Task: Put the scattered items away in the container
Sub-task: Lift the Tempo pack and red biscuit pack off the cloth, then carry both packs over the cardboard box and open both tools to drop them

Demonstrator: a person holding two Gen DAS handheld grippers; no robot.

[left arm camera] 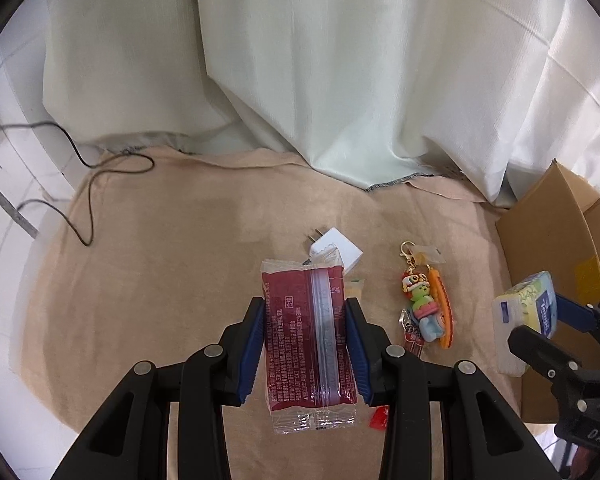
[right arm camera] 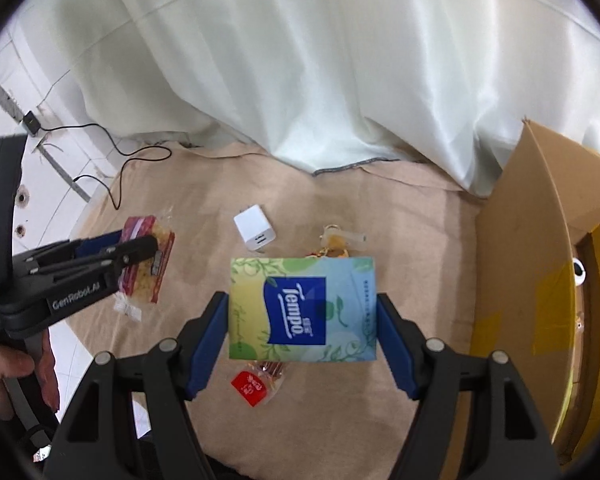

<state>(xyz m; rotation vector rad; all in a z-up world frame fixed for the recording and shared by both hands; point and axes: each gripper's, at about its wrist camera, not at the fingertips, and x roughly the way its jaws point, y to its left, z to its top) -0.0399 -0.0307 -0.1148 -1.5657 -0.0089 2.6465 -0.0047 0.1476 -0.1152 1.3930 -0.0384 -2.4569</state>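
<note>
Gripping a red snack packet [left arm camera: 308,340] left and a tissue pack [right arm camera: 303,309] right, both half-open grippers clamped, I risk the slick wrapper slipping short of the cardboard box [right arm camera: 540,248].

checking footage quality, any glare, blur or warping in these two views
Left wrist view: strong fisheye bending with dark corners, glare on the snack packet seam, print still sharp. Right wrist view: same warping, sheen on the curtain, tissue pack logo sharp, left gripper slightly soft.
</note>
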